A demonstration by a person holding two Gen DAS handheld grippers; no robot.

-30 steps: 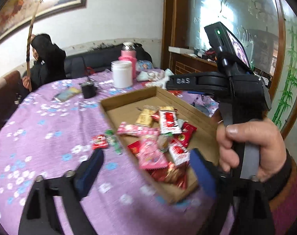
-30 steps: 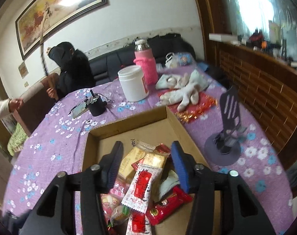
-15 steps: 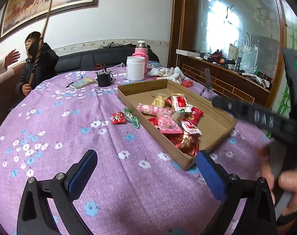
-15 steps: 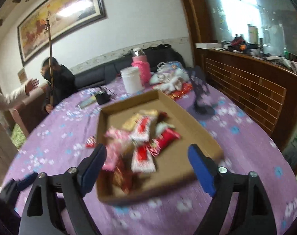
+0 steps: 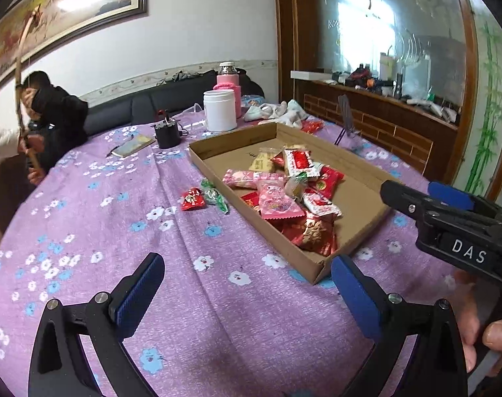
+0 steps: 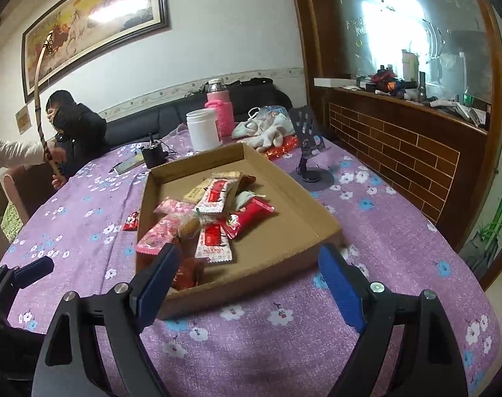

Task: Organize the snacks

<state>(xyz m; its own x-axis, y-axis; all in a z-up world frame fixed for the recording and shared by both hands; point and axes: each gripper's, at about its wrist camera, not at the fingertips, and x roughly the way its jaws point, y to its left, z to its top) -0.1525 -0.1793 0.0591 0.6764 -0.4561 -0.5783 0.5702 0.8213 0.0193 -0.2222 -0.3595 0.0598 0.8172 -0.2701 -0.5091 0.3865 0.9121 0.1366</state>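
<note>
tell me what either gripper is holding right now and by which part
Nothing is held. The left gripper and the right gripper are both open and empty above the tablecloth, short of the cardboard tray.

Light: moderate indoor daylight from the window [image 5: 367, 29] at upper right, blown out white | Glare: bright reflection on the framed painting [image 6: 95, 16] | Shadows: soft and faint on the tablecloth [image 5: 118, 231] | Focus: both views sharp, no motion blur | Distortion: strong fisheye curving, dark vignetted corners
</note>
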